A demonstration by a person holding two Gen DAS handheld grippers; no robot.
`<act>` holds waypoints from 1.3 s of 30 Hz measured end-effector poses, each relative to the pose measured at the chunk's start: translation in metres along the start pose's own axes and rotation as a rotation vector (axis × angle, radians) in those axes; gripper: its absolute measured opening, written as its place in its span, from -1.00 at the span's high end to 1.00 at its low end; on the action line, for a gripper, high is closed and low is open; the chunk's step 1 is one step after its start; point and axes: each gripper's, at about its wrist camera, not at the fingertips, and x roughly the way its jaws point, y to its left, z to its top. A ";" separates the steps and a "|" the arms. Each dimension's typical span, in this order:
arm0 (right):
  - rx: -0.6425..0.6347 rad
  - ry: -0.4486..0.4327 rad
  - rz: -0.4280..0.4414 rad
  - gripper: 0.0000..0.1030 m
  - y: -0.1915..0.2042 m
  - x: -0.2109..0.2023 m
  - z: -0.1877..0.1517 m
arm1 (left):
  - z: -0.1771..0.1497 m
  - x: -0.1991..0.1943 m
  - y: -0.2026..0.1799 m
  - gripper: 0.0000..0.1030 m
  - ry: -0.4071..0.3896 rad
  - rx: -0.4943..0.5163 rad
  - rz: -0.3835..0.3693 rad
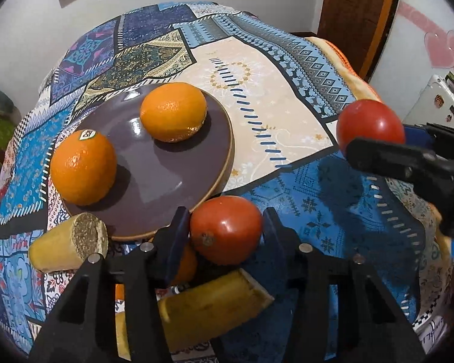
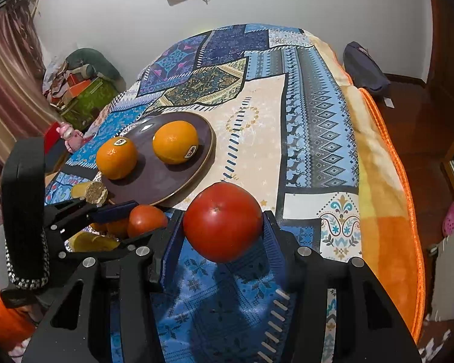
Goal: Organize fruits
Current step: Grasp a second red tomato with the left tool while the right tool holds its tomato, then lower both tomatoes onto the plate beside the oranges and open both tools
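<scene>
From the left wrist view, the left gripper (image 1: pixel 226 230) is clamped on a red tomato (image 1: pixel 226 229) just off the near rim of the brown plate (image 1: pixel 172 187), which carries two oranges (image 1: pixel 173 111), with yellow cut stalks (image 1: pixel 69 246) lying beside and below. From the right wrist view, the right gripper (image 2: pixel 223 224) pinches a second tomato (image 2: pixel 223 221) above the patterned tablecloth (image 2: pixel 311 127), right of the plate (image 2: pixel 166 187).

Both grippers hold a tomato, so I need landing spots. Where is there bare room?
Free: the plate's front part below the two oranges, and the cream cloth right of the plate. Crowded: the near-left corner around the left gripper, with bananas and another orange.
</scene>
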 end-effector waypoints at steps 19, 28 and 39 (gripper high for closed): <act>-0.034 -0.009 0.026 0.08 0.023 0.012 0.015 | 0.021 -0.065 0.045 0.07 -0.137 -0.099 -0.052; -0.121 -0.034 0.052 0.08 0.059 0.029 0.045 | 0.036 -0.086 0.107 0.07 -0.206 -0.175 0.032; -0.202 -0.043 0.057 0.08 0.096 0.070 0.085 | 0.057 -0.075 0.161 0.07 -0.220 -0.216 0.068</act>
